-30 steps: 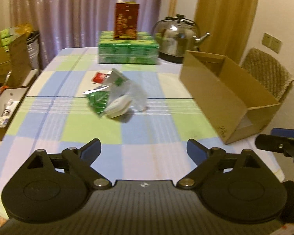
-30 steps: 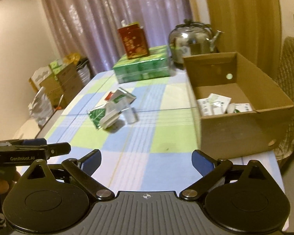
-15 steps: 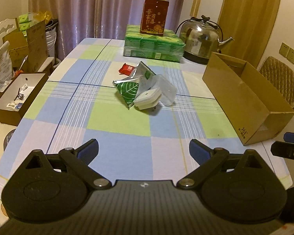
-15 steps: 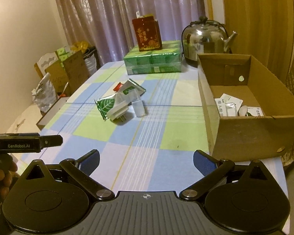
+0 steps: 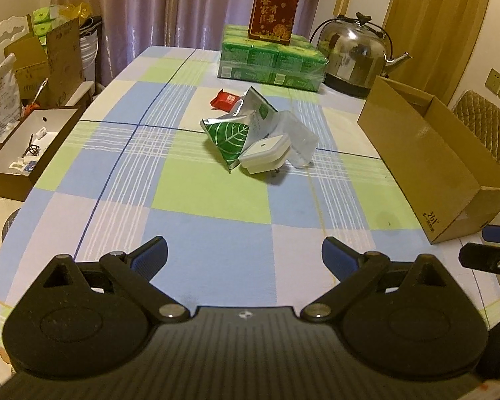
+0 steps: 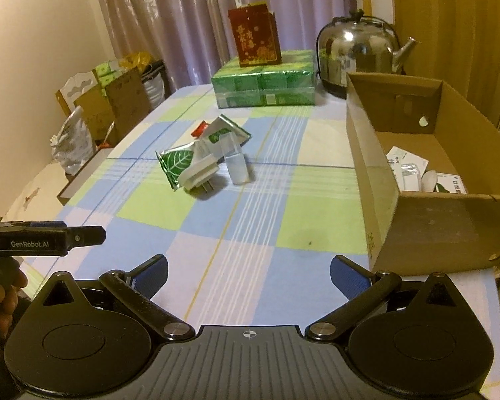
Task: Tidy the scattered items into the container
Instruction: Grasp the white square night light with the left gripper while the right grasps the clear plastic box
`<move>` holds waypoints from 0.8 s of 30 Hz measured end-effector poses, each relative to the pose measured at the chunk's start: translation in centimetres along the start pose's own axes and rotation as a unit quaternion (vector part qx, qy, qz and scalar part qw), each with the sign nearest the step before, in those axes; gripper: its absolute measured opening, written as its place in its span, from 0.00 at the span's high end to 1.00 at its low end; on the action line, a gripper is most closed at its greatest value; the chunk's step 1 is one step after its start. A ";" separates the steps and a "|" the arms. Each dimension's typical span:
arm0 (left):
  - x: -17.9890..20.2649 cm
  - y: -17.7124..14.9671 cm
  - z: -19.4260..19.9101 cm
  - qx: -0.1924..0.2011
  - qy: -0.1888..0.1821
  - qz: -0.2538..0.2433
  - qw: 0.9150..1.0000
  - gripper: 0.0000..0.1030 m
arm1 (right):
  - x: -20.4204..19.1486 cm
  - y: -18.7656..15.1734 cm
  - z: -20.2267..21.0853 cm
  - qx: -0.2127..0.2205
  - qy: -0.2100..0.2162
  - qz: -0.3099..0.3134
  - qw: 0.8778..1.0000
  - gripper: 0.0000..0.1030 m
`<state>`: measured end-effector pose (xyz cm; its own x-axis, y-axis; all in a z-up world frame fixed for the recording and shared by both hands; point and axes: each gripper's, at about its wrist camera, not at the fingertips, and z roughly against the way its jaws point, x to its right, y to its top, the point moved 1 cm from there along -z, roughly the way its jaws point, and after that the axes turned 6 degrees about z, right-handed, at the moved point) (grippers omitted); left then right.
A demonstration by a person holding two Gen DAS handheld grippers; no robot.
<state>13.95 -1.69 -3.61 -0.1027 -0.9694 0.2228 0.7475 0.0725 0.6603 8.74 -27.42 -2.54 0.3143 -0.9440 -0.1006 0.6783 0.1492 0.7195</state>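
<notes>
Counted on the surface (image 5: 196, 206): two foil packets (image 5: 228, 138), one red sachet (image 5: 225, 99), one white plug adapter (image 5: 265, 149), one clear plastic case (image 6: 235, 163), one cardboard box (image 6: 426, 230), one kettle (image 5: 356, 55), one green carton pack (image 5: 271, 63), one red bag (image 5: 275, 15).

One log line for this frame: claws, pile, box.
left claw open, empty | right claw open, empty | pile mid-table, untouched | cardboard box partly filled

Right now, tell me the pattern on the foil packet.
White leaf on green packet, silver edges; clearest in left wrist view.
</notes>
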 end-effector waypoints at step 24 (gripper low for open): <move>0.4 8.4 -15.3 -0.041 -0.117 -0.068 0.990 0.19 | 1.1 6.4 -13.3 -0.011 -0.018 0.126 0.992 0.02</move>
<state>30.26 -5.02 -8.96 -0.3473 -0.8877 0.3023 0.7664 -0.0829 0.6369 22.26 -23.64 -7.22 0.4526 -0.8855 0.1049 0.5954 0.3877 0.7038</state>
